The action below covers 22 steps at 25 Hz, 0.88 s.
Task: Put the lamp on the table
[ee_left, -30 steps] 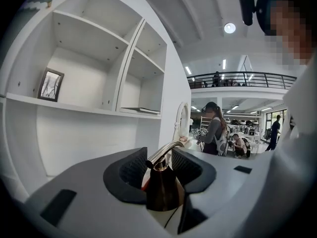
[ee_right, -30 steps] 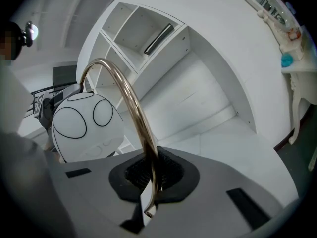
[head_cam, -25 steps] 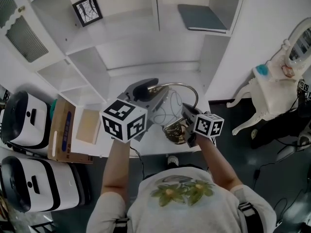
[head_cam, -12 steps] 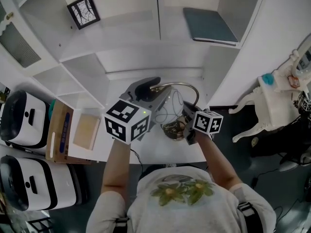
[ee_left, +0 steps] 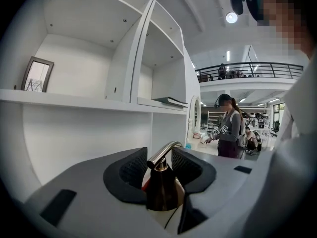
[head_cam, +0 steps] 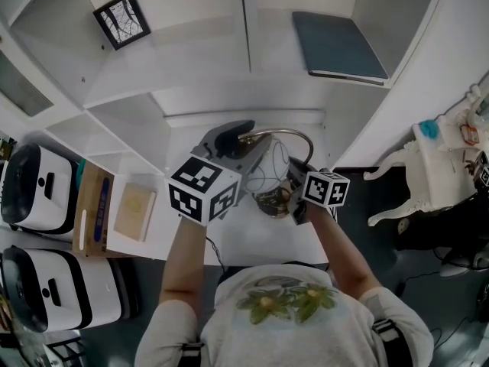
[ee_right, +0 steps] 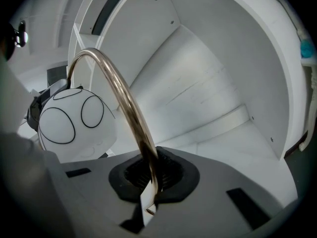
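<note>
The lamp has a curved brass stem (head_cam: 289, 135), a white globe shade (head_cam: 267, 173) with black circles and a brass base (head_cam: 273, 200). It is held over the small white table (head_cam: 248, 238), the base low near the tabletop; contact is hidden. My left gripper (head_cam: 231, 141) is shut on the brass cap (ee_left: 161, 187) above the globe. My right gripper (head_cam: 295, 183) is shut on the stem (ee_right: 120, 95) low down, with the globe (ee_right: 73, 124) at its left. Both jaw pairs press against the brass.
White shelving rises behind the table, with a framed picture (head_cam: 121, 19) and a dark flat book (head_cam: 338, 46). A cardboard box (head_cam: 95, 209) and two white cases (head_cam: 37, 190) stand at the left. A white ornate stand (head_cam: 437, 157) is at the right. A person (ee_left: 229, 129) stands far off.
Both grippers and the lamp have shifted slightly away from me toward the shelving, and the base now sits a little farther in over the table. Both grips are unchanged.
</note>
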### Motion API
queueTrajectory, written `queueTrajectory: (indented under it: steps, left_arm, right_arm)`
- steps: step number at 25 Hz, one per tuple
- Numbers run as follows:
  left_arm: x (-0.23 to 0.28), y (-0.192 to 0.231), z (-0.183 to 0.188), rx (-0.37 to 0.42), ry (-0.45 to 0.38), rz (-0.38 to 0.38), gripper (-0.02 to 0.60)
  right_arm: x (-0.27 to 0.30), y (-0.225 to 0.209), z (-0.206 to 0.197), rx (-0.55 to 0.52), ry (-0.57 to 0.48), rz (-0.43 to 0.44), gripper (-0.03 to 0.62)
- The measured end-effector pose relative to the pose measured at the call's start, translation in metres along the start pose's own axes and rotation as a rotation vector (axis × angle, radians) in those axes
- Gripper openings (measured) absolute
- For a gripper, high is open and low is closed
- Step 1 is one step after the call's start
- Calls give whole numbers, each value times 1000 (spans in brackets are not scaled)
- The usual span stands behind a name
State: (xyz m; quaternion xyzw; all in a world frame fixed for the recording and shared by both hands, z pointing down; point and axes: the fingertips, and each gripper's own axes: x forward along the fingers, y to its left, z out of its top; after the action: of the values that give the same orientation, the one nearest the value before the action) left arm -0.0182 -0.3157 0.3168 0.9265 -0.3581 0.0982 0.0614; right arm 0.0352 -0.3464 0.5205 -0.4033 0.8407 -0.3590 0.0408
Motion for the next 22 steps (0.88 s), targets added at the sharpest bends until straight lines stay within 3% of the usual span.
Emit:
queueTrajectory:
  steps: [22]
  left_arm:
    - [48,32,-29,26,46,-20,169]
  right_arm:
    - [48,-50,-4,42,27,-36,29]
